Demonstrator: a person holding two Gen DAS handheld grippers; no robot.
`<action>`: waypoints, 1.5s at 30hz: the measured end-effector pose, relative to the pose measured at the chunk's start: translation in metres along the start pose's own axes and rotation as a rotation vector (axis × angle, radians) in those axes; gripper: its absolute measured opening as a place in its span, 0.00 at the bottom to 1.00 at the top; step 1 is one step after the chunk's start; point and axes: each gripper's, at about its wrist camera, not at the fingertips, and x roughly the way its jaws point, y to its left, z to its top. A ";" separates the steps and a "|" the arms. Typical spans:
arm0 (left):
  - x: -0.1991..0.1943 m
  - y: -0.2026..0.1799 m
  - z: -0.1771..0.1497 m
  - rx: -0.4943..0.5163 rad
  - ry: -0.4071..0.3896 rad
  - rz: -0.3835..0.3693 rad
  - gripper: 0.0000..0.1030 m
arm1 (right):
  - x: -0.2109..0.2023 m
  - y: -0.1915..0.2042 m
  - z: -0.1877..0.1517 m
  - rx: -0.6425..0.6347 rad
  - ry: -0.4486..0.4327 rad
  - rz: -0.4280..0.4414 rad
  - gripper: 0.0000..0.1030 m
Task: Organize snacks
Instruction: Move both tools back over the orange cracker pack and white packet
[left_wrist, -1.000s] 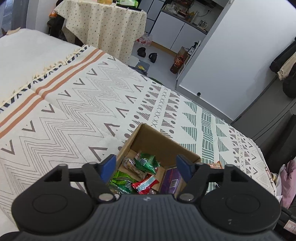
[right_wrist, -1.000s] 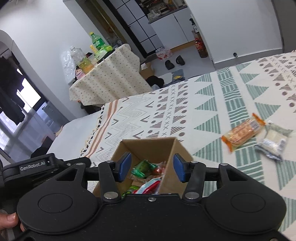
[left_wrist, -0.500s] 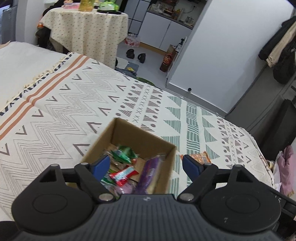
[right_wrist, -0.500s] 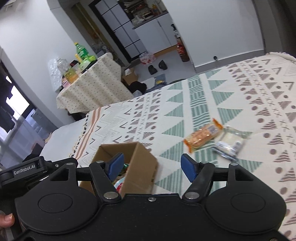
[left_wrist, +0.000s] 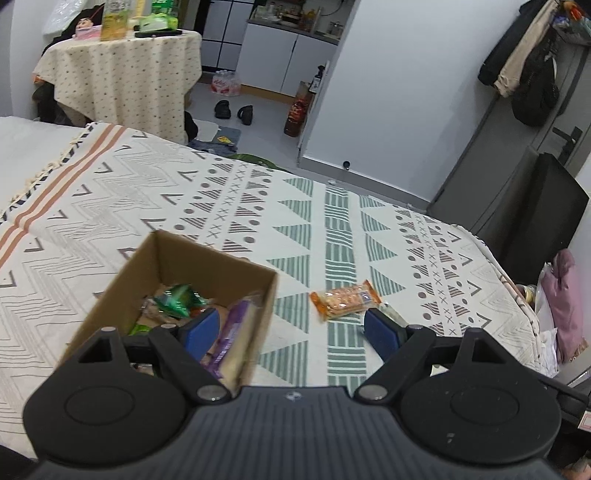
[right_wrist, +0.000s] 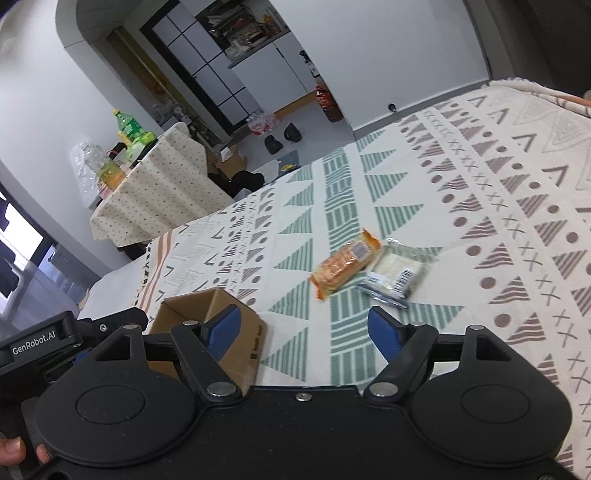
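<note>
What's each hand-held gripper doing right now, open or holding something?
Left hand-held gripper: open, holding nothing.
Right hand-held gripper: open, holding nothing.

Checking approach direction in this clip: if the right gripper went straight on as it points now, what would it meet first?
Probably the patterned blanket just short of the orange cracker pack. The right gripper, jaws open, aims between the cardboard box and that pack; depth is unclear.

Patterned blanket (left_wrist: 258, 206); draped table (left_wrist: 122, 74) w/ bottles; slippers (left_wrist: 234, 109) on floor.
</note>
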 end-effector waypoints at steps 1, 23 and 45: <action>0.002 -0.004 -0.001 0.006 -0.001 -0.002 0.82 | -0.001 -0.003 0.000 0.003 0.002 -0.004 0.77; 0.063 -0.060 0.004 0.103 0.066 -0.017 0.91 | 0.014 -0.057 0.016 0.185 -0.005 -0.049 0.92; 0.191 -0.077 0.027 0.168 0.209 -0.089 0.89 | 0.103 -0.101 0.018 0.368 0.102 -0.103 0.77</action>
